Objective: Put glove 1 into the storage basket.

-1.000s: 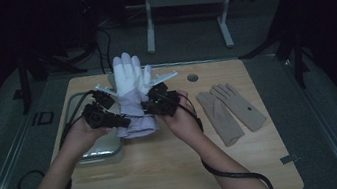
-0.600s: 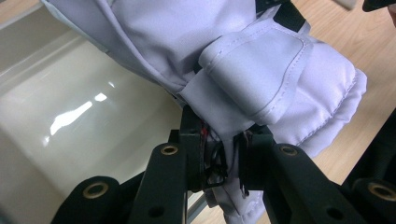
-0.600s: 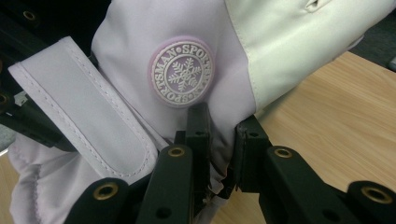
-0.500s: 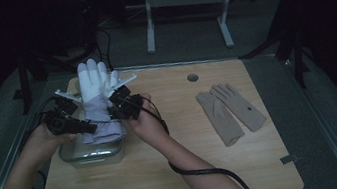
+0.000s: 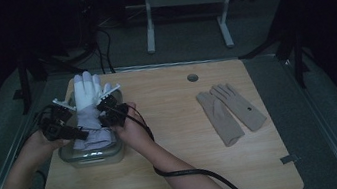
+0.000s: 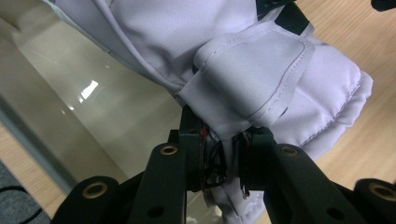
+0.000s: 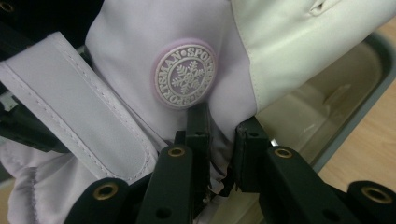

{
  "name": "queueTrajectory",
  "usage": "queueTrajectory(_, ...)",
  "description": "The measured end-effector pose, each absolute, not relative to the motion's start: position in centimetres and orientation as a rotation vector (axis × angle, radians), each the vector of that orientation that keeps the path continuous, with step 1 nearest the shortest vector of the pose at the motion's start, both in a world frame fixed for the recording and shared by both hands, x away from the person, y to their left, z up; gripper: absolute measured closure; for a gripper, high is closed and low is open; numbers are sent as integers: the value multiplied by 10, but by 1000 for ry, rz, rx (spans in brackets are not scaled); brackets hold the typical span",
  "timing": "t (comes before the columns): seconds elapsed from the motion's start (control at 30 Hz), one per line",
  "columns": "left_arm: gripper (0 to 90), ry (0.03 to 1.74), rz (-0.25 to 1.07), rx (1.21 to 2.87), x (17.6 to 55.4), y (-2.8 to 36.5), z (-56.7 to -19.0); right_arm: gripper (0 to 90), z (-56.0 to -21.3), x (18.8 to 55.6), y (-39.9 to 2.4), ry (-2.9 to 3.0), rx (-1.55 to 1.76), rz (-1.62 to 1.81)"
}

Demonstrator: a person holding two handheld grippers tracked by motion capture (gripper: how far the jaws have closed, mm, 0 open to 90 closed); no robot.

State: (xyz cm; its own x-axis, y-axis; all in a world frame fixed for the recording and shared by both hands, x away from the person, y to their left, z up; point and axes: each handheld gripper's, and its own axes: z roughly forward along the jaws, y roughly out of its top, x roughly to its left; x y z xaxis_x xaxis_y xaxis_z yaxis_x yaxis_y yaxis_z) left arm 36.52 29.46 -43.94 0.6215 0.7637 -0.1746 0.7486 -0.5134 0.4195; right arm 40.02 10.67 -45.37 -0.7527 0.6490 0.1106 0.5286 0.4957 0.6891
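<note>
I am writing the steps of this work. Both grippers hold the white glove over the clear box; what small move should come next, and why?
Probably lower the white glove a little further into the clear box. The left gripper and right gripper each pinch its cuff, the cuff hangs at the box, but the fingers of the glove reach past the far rim.

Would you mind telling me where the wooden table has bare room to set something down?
The widest free patch of the wooden table lies between the clear plastic container and the pair of beige gloves; the near edge is bare too. The far left corner is crowded: both grippers hold the white and lilac ski glove over the container.
</note>
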Motion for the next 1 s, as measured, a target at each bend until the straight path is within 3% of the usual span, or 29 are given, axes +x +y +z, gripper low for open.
queueTrajectory(0.33, 739, 1251, -52, 2410, 365, 293, -479, 786, -489, 402, 116, 2669, 1066, 964)
queueTrajectory(0.5, 724, 1273, -61, 2407, 367, 291, -489, 773, -489, 405, 121, 2699, 1056, 866)
queueTrajectory(0.73, 613, 1306, -44, 2413, 367, 287, -499, 725, -494, 412, 121, 2747, 1082, 793)
queueTrajectory(0.87, 509, 1352, 38, 2409, 363, 287, -502, 622, -496, 413, 121, 2754, 1062, 810)
queueTrajectory(1.0, 434, 1370, 115, 2384, 357, 287, -499, 454, -487, 415, 120, 2737, 1018, 824)
